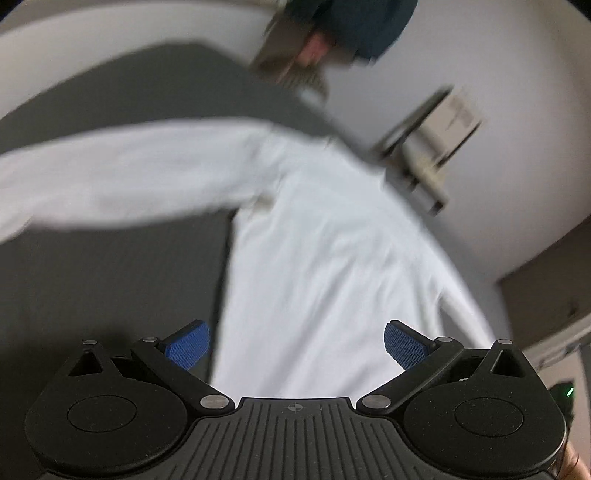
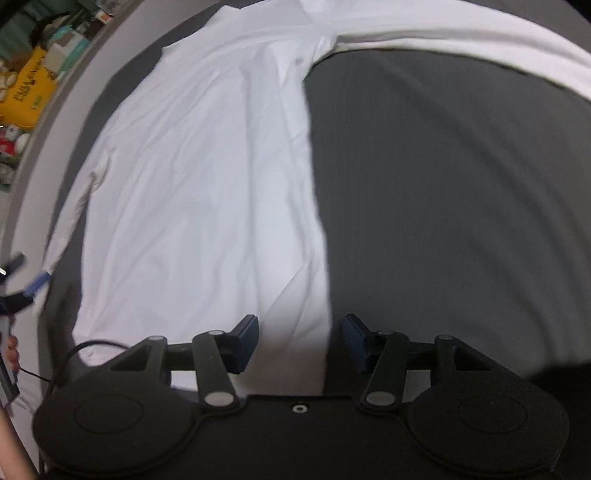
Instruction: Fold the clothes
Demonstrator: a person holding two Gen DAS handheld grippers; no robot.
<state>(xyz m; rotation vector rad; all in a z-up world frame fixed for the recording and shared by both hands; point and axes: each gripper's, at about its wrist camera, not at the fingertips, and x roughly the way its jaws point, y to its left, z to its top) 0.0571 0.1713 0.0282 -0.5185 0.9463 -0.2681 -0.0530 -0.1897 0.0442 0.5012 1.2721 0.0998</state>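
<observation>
A white long-sleeved shirt lies spread flat on a dark grey cloth surface; one sleeve stretches out to the left in the blurred left wrist view. My left gripper is open over the shirt's hem, its blue pads wide apart with nothing between them. In the right wrist view the same shirt fills the left half, a sleeve running along the top right. My right gripper is open above the shirt's lower right edge, holding nothing.
The grey cloth extends far to the right. A pale floor borders it, with a blurred box-like object and a dark blue object beyond. Yellow packaging and clutter sit at far left. The other gripper shows at the left edge.
</observation>
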